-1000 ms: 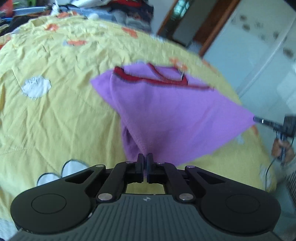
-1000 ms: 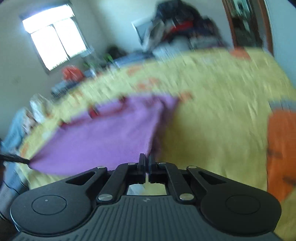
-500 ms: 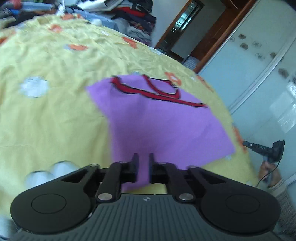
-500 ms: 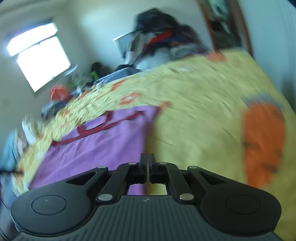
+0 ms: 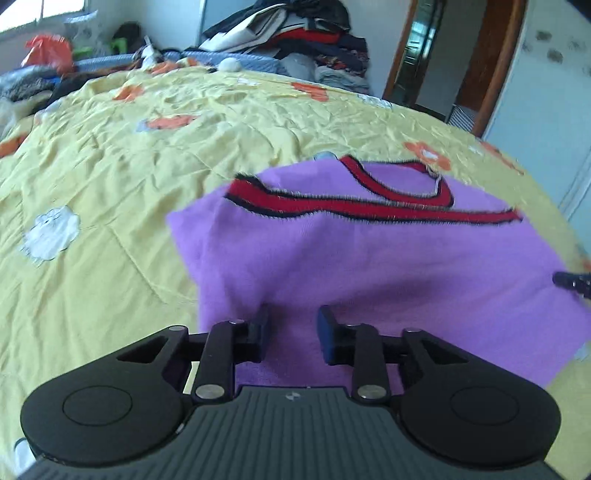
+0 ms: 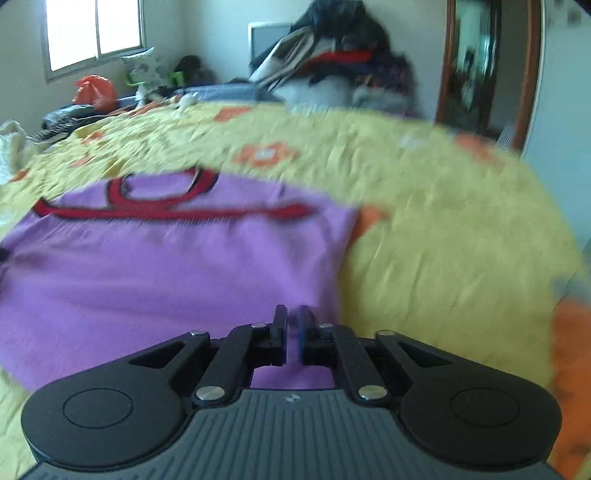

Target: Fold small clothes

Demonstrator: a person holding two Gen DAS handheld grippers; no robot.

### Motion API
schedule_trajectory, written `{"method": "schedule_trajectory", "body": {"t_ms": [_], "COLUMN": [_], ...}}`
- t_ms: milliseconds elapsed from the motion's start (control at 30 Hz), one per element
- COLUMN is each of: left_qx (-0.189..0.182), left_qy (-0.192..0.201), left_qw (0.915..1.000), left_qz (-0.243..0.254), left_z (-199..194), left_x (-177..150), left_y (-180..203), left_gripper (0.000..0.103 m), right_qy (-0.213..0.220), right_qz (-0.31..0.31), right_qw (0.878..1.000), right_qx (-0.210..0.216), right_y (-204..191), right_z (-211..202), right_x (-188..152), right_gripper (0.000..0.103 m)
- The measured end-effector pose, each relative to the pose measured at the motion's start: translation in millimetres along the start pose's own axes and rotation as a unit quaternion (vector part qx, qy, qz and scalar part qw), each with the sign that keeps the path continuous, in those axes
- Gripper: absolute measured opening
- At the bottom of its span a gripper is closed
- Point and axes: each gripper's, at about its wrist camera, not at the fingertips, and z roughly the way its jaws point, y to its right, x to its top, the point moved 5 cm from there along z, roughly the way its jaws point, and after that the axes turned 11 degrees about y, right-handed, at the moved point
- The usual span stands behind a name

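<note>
The purple garment (image 5: 369,266) is laid flat on the yellow bed cover (image 5: 110,155). The left gripper (image 5: 292,328) is held with jaws wide apart; the right gripper's (image 6: 291,330) jaws are slightly parted, nothing being clamped.

yellow flowered bedspread (image 5: 110,155), heaped clothes pile (image 5: 295,33), orange bag (image 6: 94,88).

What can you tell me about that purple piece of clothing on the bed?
The purple top looks like soft fuzzy knit, with red bands edged in black at the neck and armholes. It lies spread fairly flat on the yellow flowered bedspread, neck end away from the cameras. The left tongs stand open over its near hem; the right tongs, slightly apart, sit at its right hem.
</note>
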Motion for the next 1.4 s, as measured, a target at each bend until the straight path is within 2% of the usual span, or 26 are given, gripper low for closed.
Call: {"method": "schedule_trajectory", "body": {"t_ms": [33,67,167,267,300,333,367,467,533,633,667,700,733,833,933,967,1000,1033,1100,1133,1167,1200,1233,1267,1333,1400], "left_qx": [0.007,0.007,-0.004,0.018,0.025,0.032,0.045,0.063,0.082,0.085,0.084,0.081,0.078,0.048,0.048,0.056,0.067,0.07,0.074,0.08,0.099,0.107,0.096,0.083,0.057,0.018], "left_qy": [0.015,0.023,0.011,-0.001,-0.011,-0.018,-0.021,0.013,0.024,0.013,0.006,0.002,0.001,0.0,-0.021,-0.033,-0.026,-0.024,-0.027,-0.029,-0.033,-0.035,-0.03,-0.023,0.0,0.023], "left_qw": [0.9998,0.9996,0.9999,0.9997,0.9994,0.9991,0.9986,0.9967,0.9949,0.9952,0.9955,0.9959,0.9966,0.9988,0.9986,0.9979,0.9973,0.9968,0.9964,0.9959,0.994,0.9935,0.9949,0.9963,0.9982,0.9994], "left_qz": [0.009,0.013,-0.002,0.018,0.022,0.019,0.017,0.049,0.053,0.045,0.044,0.039,0.028,-0.008,-0.009,0.004,0.02,0.03,0.031,0.031,0.031,0.018,0.001,-0.012,-0.019,-0.018], "left_z": [2,6,33,63,74,84,93,107,118,123,119,111,100,66,50,52,52,53,55,56,56,52,43,32,6,-16], "left_x": [11,21,42,45,41,38,34,28,29,38,39,40,40,32,12,6,2,1,4,6,8,11,13,13,11,3], "left_y": [6,11,23,30,29,26,21,19,19,14,14,14,13,15,17,15,13,11,6,2,-2,-6,-7,-4,11,36], "left_gripper": [0.061,0.065,0.066,0.066,0.066,0.066,0.066,0.085,0.099,0.101,0.099,0.09,0.086,0.086,0.087,0.087,0.089,0.09,0.091,0.091,0.094,0.091,0.081,0.08,0.086,0.092], "right_qy": [0.008,0.014,0.018,-0.028,-0.031,-0.014,-0.011,0.002,0.003,0.004,0.0,-0.005,-0.006,0.012,0.013,-0.003,-0.03,-0.023,-0.033,-0.046,-0.05,-0.052,-0.044,-0.025,-0.002,0.002], "right_qz": [-0.001,0.009,0.017,0.007,-0.017,-0.039,-0.035,-0.016,-0.049,-0.031,-0.031,-0.029,-0.024,-0.024,-0.029,-0.026,-0.024,0.007,0.025,0.054,0.062,0.052,0.043,0.031,0.009,0.008], "right_qw": [1.0,1.0,0.999,0.999,0.999,0.999,0.999,0.999,0.996,0.996,0.996,0.996,0.996,0.998,0.999,1.0,0.999,1.0,0.999,0.997,0.996,0.997,0.997,0.998,0.999,1.0], "right_qx": [0.005,0.014,0.034,0.046,0.035,0.025,0.01,-0.031,-0.074,-0.08,-0.079,-0.084,-0.083,-0.05,-0.019,-0.008,-0.021,-0.002,-0.029,-0.025,-0.026,-0.036,-0.043,-0.043,-0.04,0.0], "right_y": [-6,-9,-24,-39,-42,-39,-31,-3,-1,6,5,3,-3,-25,-40,-38,-31,-20,1,9,11,6,-2,-13,-38,-64], "right_z": [5,15,60,108,117,116,116,109,105,101,95,88,80,57,53,60,71,73,76,77,75,68,57,43,21,7], "right_x": [10,20,44,44,38,35,34,26,23,24,24,25,26,26,21,15,6,2,2,2,2,4,5,7,10,2], "right_gripper": [0.006,0.006,0.006,0.006,0.005,0.006,0.006,0.005,0.005,0.006,0.01,0.012,0.023,0.103,0.103,0.103,0.103,0.103,0.103,0.103,0.103,0.103,0.103,0.103,0.103,0.103]}}
